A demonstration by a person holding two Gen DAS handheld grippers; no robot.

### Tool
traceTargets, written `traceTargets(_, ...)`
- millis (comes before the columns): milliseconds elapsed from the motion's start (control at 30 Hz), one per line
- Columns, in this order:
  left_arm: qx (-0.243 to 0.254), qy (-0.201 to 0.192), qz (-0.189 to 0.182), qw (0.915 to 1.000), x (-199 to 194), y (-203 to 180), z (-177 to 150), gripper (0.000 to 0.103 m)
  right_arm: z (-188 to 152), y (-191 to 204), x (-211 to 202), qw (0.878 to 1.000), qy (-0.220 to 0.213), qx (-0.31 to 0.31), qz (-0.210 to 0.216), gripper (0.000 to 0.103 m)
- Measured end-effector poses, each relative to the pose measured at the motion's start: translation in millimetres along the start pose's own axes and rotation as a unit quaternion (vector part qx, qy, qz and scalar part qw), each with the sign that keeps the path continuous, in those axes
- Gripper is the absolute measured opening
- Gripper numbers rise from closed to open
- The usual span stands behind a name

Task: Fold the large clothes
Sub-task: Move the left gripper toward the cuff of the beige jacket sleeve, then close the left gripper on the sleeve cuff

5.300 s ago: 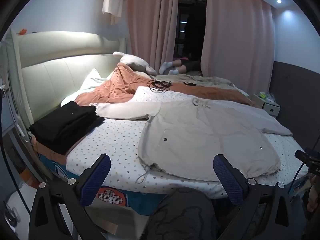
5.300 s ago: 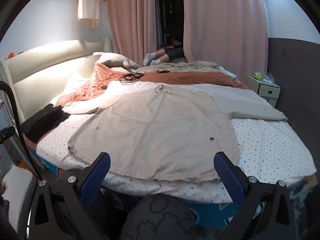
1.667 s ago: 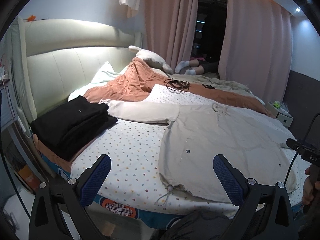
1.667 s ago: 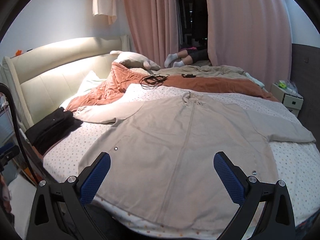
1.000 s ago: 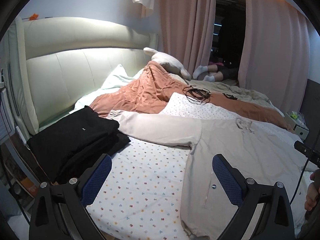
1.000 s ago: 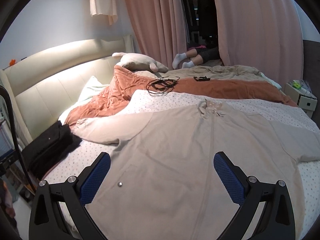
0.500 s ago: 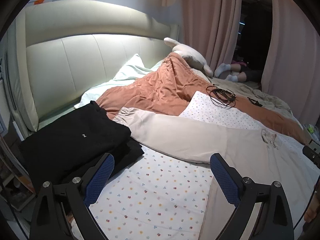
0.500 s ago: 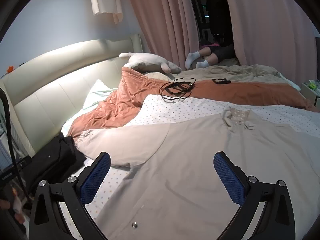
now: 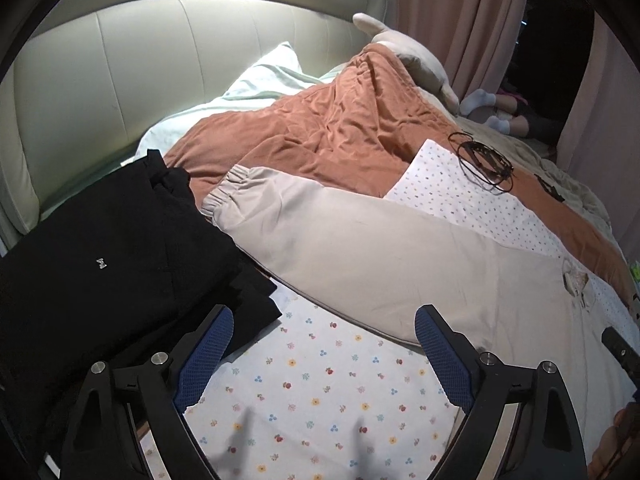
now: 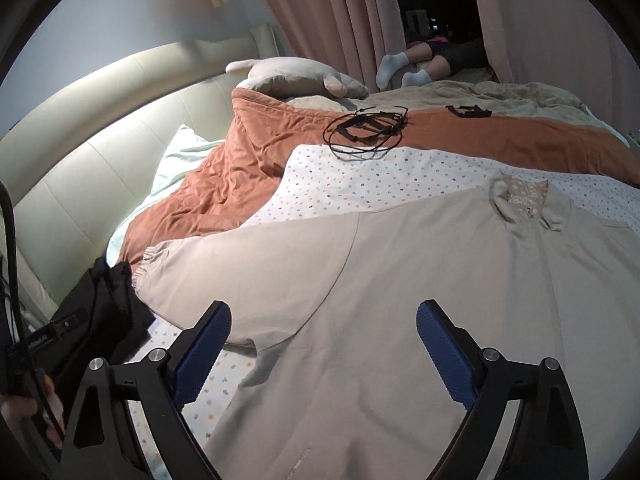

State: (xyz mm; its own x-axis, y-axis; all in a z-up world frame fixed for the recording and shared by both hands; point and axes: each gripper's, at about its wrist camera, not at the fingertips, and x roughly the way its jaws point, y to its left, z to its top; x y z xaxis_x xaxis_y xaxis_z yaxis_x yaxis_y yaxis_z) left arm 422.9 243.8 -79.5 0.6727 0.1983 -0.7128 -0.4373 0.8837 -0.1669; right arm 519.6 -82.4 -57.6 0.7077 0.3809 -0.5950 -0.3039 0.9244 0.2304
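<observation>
A large beige jacket [image 10: 400, 280] lies spread flat, front up, on the dotted bedsheet [image 9: 320, 392]. Its left sleeve [image 9: 340, 240] stretches toward the headboard and ends in an elastic cuff [image 9: 224, 196]. My left gripper [image 9: 320, 344] is open and empty, low over the sheet just short of the sleeve. My right gripper [image 10: 320, 340] is open and empty, over the jacket near the armpit of that sleeve. The jacket's collar [image 10: 524, 200] lies ahead to the right.
A stack of folded black clothes [image 9: 100, 264] sits left of the cuff. A rust-orange quilt [image 9: 340, 120], pillows and a coil of black cable [image 10: 368, 126] lie beyond. A padded headboard [image 9: 120, 72] stands left. A person's socked feet [image 10: 400, 68] rest by the curtains.
Both grippers have moved forward and down from the foot of the bed toward the jacket's left sleeve. The jaws have stayed open throughout.
</observation>
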Motion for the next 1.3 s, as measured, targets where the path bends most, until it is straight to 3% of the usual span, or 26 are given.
traceTargets(233,-0.023,0.047,0.011,0.9986,56.2,-6.9,9.5,0.077,-18.0,-20.6,61.6,0.998,0.056,0.034,0.013,0.058)
traceTargets(367,-0.022,0.076,0.033,0.9963,84.0,-20.6,9.2,0.065,-29.4,-33.0,85.6,0.994,0.085,0.060,0.018,0.053)
traceTargets(867,-0.104,0.147,0.094,0.9791,162.1,-8.8,-8.6,0.062,-43.1,-39.7,116.7,0.984,0.124,0.095,0.085,0.034)
traceTargets(1000,-0.091,0.124,0.119,0.9810,170.2,-11.5,-5.9,0.061,-48.2,-46.7,123.4,0.979,0.134,0.117,0.096,0.022)
traceTargets(1033,-0.091,0.118,0.120,0.9816,171.1,-11.1,-5.2,0.052,-48.4,-47.9,122.9,0.979,0.132,0.122,0.097,0.022)
traceTargets(1067,-0.091,0.110,0.121,0.9822,170.9,-9.7,-4.5,0.030,-47.9,-48.9,122.0,0.979,0.129,0.126,0.099,0.021)
traceTargets(1133,-0.096,0.100,0.120,0.9830,167.2,-6.0,-2.1,0.005,-46.0,-47.6,119.8,0.978,0.123,0.126,0.108,0.014)
traceTargets(1300,-0.071,0.041,0.082,0.9932,137.1,-14.5,17.1,0.002,-45.4,-40.3,122.1,0.974,0.116,0.138,0.140,0.008)
